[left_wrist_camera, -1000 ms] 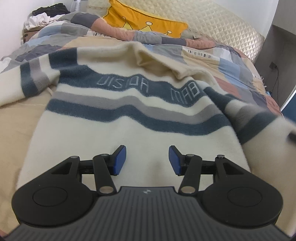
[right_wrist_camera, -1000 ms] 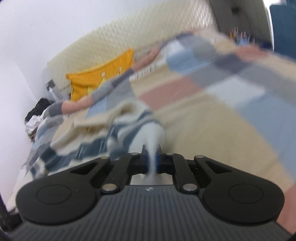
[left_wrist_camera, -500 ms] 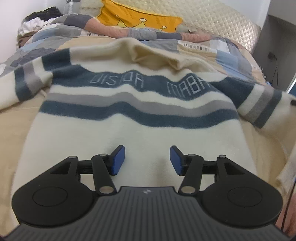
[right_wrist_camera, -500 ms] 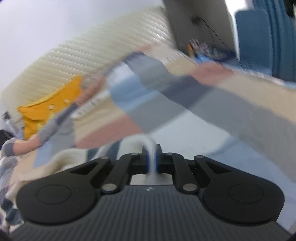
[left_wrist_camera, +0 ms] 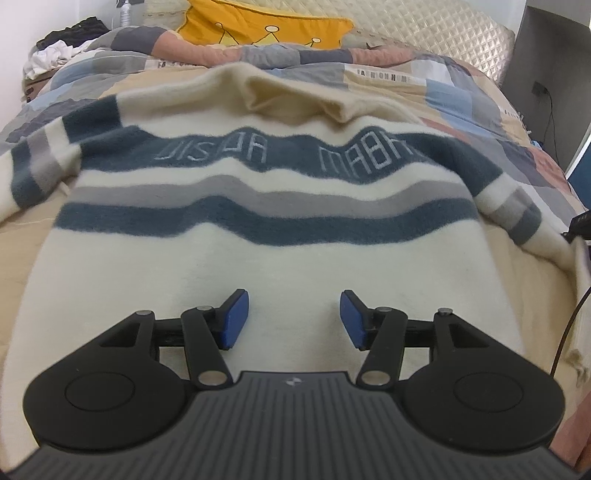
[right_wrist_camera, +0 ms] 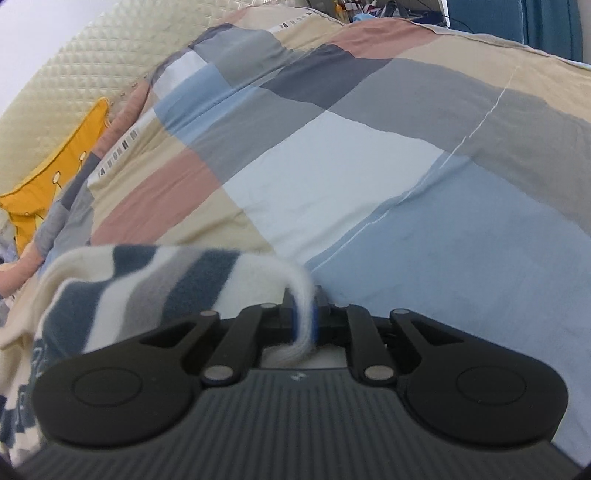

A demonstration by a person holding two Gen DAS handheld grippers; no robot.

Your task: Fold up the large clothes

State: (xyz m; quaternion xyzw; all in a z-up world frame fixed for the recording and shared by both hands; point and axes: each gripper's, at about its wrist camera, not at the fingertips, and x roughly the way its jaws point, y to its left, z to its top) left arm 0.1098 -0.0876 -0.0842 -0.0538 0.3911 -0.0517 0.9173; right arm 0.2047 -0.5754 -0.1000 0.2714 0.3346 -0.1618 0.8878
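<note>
A cream sweater (left_wrist_camera: 258, 236) with dark blue and grey stripes and lettering lies spread flat on the bed, collar away from me. My left gripper (left_wrist_camera: 293, 319) is open and empty, just above the sweater's lower body. My right gripper (right_wrist_camera: 303, 319) is shut on the cuff of the sweater's right sleeve (right_wrist_camera: 155, 280), which stretches out to the left of it over the quilt. That sleeve (left_wrist_camera: 517, 218) shows at the right edge of the left wrist view.
A patchwork quilt (right_wrist_camera: 369, 155) covers the bed. A yellow crown pillow (left_wrist_camera: 258, 26) and a quilted headboard (left_wrist_camera: 424, 26) lie beyond the sweater. Loose clothes (left_wrist_camera: 62, 51) are piled far left. A cable (left_wrist_camera: 569, 325) hangs at the bed's right edge.
My right gripper has pulled the right sleeve out to the right, off the sweater's body. The sleeve now lies stretched sideways. My left gripper stayed open over the hem.
</note>
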